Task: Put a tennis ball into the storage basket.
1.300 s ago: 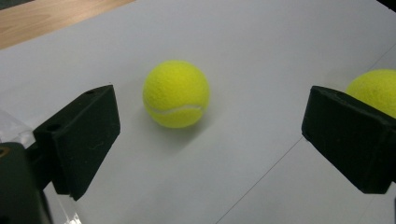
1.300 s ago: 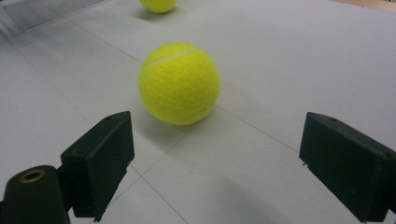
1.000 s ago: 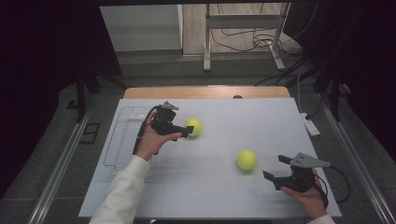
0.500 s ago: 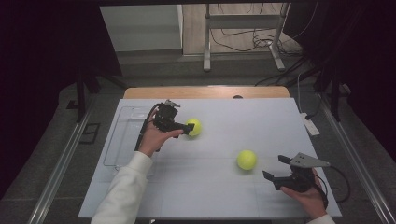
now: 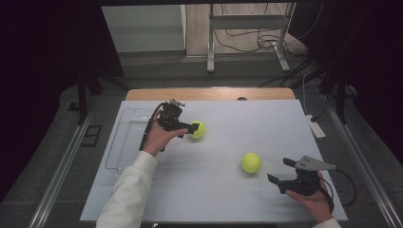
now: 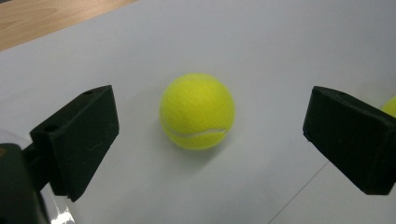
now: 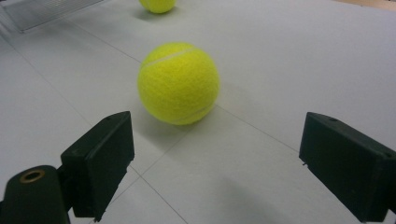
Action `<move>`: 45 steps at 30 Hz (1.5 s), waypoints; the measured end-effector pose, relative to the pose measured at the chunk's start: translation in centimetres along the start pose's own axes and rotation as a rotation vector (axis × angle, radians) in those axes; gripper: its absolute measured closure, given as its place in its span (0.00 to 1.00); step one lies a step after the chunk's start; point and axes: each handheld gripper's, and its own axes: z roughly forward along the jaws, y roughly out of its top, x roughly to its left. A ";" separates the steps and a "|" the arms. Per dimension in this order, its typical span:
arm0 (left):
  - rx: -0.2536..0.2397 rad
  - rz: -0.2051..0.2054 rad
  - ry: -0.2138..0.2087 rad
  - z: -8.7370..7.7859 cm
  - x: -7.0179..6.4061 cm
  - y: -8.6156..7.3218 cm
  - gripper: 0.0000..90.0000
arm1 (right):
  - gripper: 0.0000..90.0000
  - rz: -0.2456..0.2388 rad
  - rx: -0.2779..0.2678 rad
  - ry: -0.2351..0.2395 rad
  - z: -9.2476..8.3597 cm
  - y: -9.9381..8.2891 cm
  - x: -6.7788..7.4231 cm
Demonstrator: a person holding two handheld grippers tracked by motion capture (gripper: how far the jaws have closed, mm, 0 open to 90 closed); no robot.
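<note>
Two yellow tennis balls lie on the white table [image 5: 223, 190]. The left ball [image 5: 197, 129] [image 6: 197, 111] rests just ahead of my left gripper [image 5: 188, 129] [image 6: 211, 140], whose jaws stand wide open to either side of it without touching. The right ball [image 5: 251, 162] [image 7: 178, 83] sits a short way in front of my right gripper [image 5: 279, 172] [image 7: 215, 144], which is open too and holds nothing. The left ball [image 7: 158, 4] also shows at the top of the right gripper view, and an edge of the right ball [image 6: 390, 105] peeks past the left gripper's jaw.
A clear plastic tray [image 5: 124, 142] [image 7: 42, 11] lies on the table's left part, beside the person's left hand. A white power strip [image 5: 314, 126] lies off the right edge. A strip of wooden table [image 5: 209, 93] runs along the far side.
</note>
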 end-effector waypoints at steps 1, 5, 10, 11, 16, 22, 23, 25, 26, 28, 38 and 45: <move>0.003 0.000 0.001 0.1 0.0 0.1 0.05 | 0.12 -0.001 0.000 0.000 0.0 0.0 0.0; 0.010 -0.001 0.004 0.5 0.1 0.3 0.05 | 0.12 0.000 0.001 -0.001 0.0 0.0 0.0; 0.018 -0.005 0.004 1.0 0.2 0.5 0.05 | 0.12 0.001 0.003 -0.001 0.0 0.0 0.0; 0.019 -0.007 0.006 1.2 0.2 0.6 0.05 | 0.12 0.001 0.002 -0.002 0.0 0.0 0.0; 0.035 -0.016 0.009 1.8 0.5 0.8 0.05 | 0.12 0.003 -0.003 -0.001 0.0 0.0 0.0; 0.049 -0.018 -0.002 2.5 0.2 1.0 0.05 | 0.12 0.002 0.000 0.001 0.0 0.0 0.0; 0.049 -0.018 -0.002 2.5 0.2 1.0 0.05 | 0.12 0.002 0.000 0.001 0.0 0.0 0.0; 0.058 -0.014 0.000 2.8 0.1 1.1 0.05 | 0.12 0.001 0.002 0.000 0.0 0.0 0.0; 0.059 -0.014 0.001 3.0 0.0 1.1 0.05 | 0.12 0.001 0.003 0.000 0.0 0.0 0.0; 0.065 -0.011 0.005 3.1 0.0 1.2 0.05 | 0.12 0.000 0.003 0.000 0.0 0.0 0.0; 0.088 -0.015 0.008 4.1 0.1 1.1 0.05 | 0.12 0.000 0.004 0.001 0.0 -0.1 0.0; 0.093 -0.017 0.005 4.6 -0.1 1.1 0.05 | 0.12 0.000 0.006 0.000 0.0 0.0 0.0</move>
